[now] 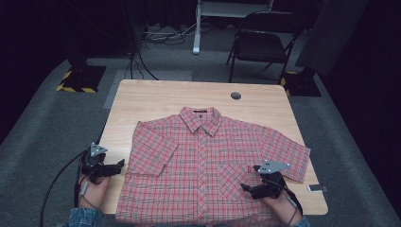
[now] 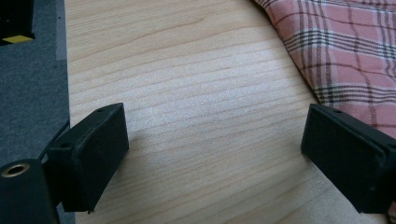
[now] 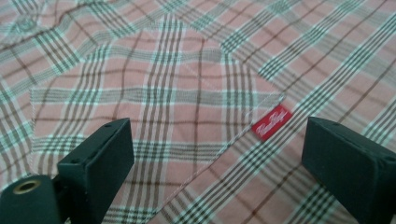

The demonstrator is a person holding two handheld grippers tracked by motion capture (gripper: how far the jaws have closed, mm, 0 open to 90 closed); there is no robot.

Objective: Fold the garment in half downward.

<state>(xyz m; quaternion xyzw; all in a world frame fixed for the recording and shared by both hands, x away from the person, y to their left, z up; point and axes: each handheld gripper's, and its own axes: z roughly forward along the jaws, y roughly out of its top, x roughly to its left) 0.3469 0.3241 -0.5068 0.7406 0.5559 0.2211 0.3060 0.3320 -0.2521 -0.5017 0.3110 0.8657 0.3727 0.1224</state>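
Note:
A red plaid short-sleeved shirt (image 1: pixel 203 161) lies flat and buttoned, front up, on the wooden table (image 1: pixel 156 97), collar toward the far side. My left gripper (image 1: pixel 120 164) hovers at the table's left edge beside the shirt's sleeve; in the left gripper view it is open (image 2: pixel 215 135) over bare wood, with the shirt's edge (image 2: pixel 345 51) at the upper right. My right gripper (image 1: pixel 246 188) is over the shirt's lower right front. In the right gripper view it stands open (image 3: pixel 217 140) above the chest pocket (image 3: pixel 154 121) and its small red label (image 3: pixel 272 122), gripping nothing.
A small dark flat object (image 1: pixel 317 188) lies near the table's right front corner. A round cable hole (image 1: pixel 235 96) sits at the far side. Beyond the table stand a folding chair (image 1: pixel 262 40) and a stand with a yellow-black striped base (image 1: pixel 81 78).

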